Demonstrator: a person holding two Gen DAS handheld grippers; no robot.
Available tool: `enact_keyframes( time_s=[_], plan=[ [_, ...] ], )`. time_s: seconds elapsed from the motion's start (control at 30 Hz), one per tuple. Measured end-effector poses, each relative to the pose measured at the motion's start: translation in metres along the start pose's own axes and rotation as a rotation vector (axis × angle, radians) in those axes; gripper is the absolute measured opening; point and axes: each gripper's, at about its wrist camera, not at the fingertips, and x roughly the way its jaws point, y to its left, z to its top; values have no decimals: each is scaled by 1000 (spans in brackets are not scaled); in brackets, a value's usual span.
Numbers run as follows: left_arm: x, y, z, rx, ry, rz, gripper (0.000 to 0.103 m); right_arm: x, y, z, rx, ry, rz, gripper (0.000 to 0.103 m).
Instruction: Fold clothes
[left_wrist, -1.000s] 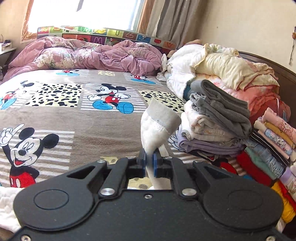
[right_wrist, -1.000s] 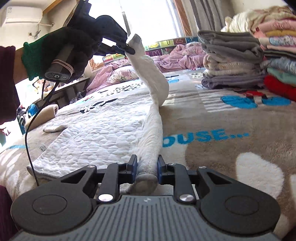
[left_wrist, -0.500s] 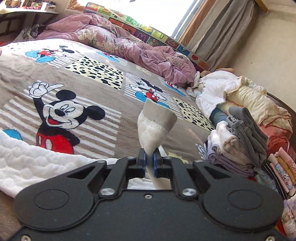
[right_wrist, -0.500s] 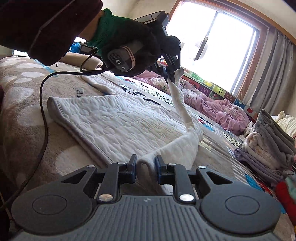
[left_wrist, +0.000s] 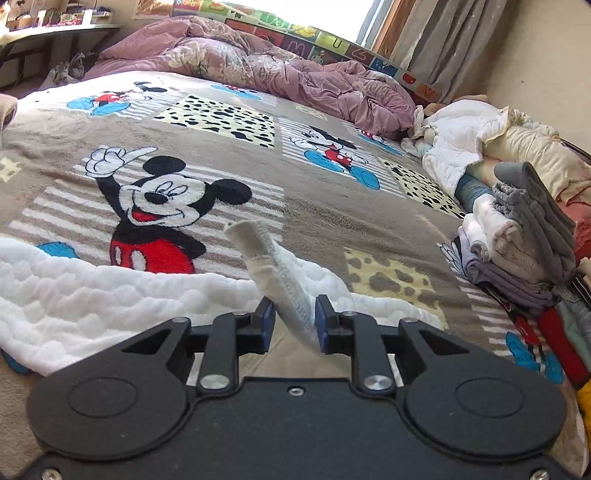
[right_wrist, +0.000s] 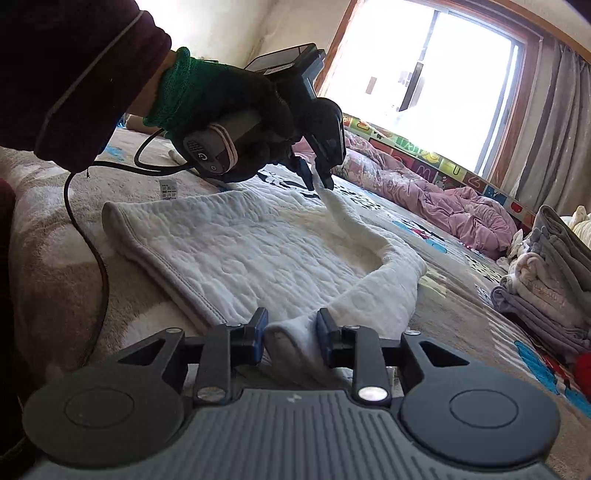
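White quilted cotton garment (right_wrist: 258, 251): sleeve now laid over the body; left gripper (left_wrist: 291, 319) and right gripper (right_wrist: 290, 332) jaws opening, releasing cloth — fold placed.

Both grippers, left (left_wrist: 291, 325) & right (right_wrist: 290, 334): jaws opening, angled down.

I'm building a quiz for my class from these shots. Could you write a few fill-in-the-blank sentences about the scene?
1. The garment being folded is ____ in colour.
2. It lies on a blanket printed with a cartoon ____.
3. The hand holding the left gripper wears a ____.
4. The folded clothes form a ____ by the bed's edge.

Missing: white; mouse; glove; stack
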Motion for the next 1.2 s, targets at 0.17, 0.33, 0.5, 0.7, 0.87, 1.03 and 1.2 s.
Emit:
enact_keyframes(
  time_s=[0.17,0.33,0.5,0.7,0.87,1.03,1.2],
  plan=[
    [-52,-34,-27,166,-56,4,23,-47,-19,8,85,-89,27,63],
    [-86,-84,-66,359,-43,-152,23,-63,-48,3,164,-105,-26,63],
    [-76,-125,-104,525,28,-284,19,-34,-49,-2,218,-76,60,41],
    [-25,-118,-135,534,171,-199,16,2,-29,-17,184,54,148,41],
    [-38,-125,-114,529,118,-208,16,-11,-32,-15,207,1,124,41],
    [-12,-134,-92,475,115,-186,16,-2,-31,-19,245,14,141,44],
    [40,-129,-90,433,206,-135,16,-1,-27,-22,261,23,150,45]
  ],
)
